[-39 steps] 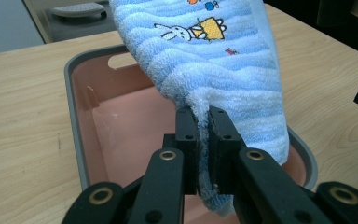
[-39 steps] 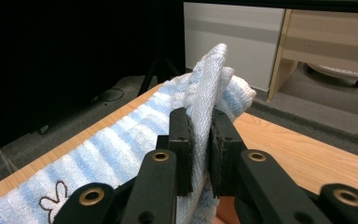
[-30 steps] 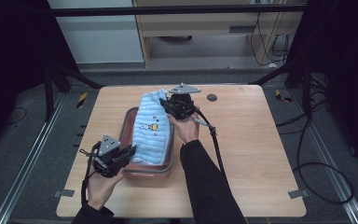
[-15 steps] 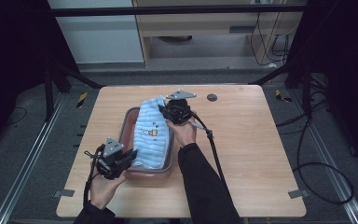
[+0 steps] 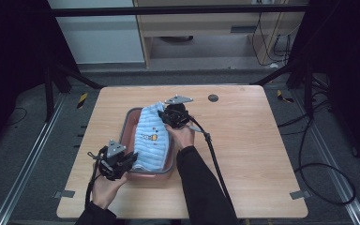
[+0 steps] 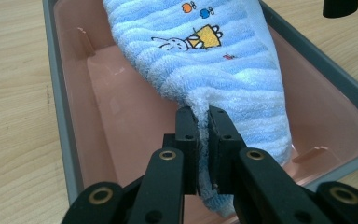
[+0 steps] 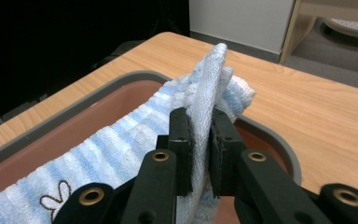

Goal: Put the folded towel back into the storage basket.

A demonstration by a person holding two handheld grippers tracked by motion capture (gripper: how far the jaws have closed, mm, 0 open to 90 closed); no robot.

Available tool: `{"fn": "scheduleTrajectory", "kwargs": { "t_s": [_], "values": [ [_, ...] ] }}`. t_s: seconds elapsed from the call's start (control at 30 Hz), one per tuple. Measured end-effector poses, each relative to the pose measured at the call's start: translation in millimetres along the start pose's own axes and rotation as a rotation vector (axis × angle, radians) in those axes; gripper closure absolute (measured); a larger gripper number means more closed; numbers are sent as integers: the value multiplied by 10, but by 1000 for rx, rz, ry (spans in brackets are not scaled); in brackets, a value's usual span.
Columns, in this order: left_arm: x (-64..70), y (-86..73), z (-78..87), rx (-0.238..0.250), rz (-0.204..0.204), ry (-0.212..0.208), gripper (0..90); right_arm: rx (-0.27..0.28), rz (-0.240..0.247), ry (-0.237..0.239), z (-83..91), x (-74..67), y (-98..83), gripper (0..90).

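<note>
A blue-and-white striped towel (image 5: 151, 140) with a small cartoon print (image 6: 200, 35) is stretched lengthwise over a pink tub with a grey rim (image 5: 127, 123). My left gripper (image 5: 127, 159) holds the towel's near end, its jaws shut on the cloth (image 6: 200, 116) just above the tub's inside. My right gripper (image 5: 165, 115) is shut on the towel's far end (image 7: 201, 123), over the tub's far rim (image 7: 279, 144). The towel (image 7: 121, 140) sags between the two grips into the tub.
The tub sits left of centre on a wooden table (image 5: 253, 150). A small dark round disc (image 5: 213, 98) lies on the table near its far edge. The right gripper's cable (image 5: 215, 159) trails back along the forearm. Dark floor and metal rails surround the table.
My right gripper has come down with the towel's far end, so the cloth hangs lower over the tub. The left gripper has stayed in place.
</note>
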State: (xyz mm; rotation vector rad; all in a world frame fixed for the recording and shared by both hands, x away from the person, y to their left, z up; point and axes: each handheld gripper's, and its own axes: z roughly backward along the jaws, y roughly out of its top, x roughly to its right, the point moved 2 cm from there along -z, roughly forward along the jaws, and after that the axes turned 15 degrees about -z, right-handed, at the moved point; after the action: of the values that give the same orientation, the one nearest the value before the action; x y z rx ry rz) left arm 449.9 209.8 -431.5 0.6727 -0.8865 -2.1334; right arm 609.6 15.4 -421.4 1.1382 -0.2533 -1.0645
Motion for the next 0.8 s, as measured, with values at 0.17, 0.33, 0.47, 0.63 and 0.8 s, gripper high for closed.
{"fn": "scheduleTrajectory", "kwargs": {
  "t_s": [0.17, 0.33, 0.47, 0.63, 0.8],
  "values": [
    [2, -25, -25, -9, 10, -5, 839, -20, -10, -5, -62, 35, -58, 813],
    [-1, -54, -53, -21, 19, -10, 838, -38, -18, -9, -118, 52, -104, 813],
    [0, -70, -87, -30, 20, -7, 836, -54, -16, -24, -144, 75, -131, 811],
    [-9, -87, -109, -38, 21, -7, 832, -74, -9, -43, -173, 110, -157, 807],
    [-18, -102, -125, -44, 25, -8, 827, -95, -2, -56, -204, 123, -179, 794]
  ]
}}
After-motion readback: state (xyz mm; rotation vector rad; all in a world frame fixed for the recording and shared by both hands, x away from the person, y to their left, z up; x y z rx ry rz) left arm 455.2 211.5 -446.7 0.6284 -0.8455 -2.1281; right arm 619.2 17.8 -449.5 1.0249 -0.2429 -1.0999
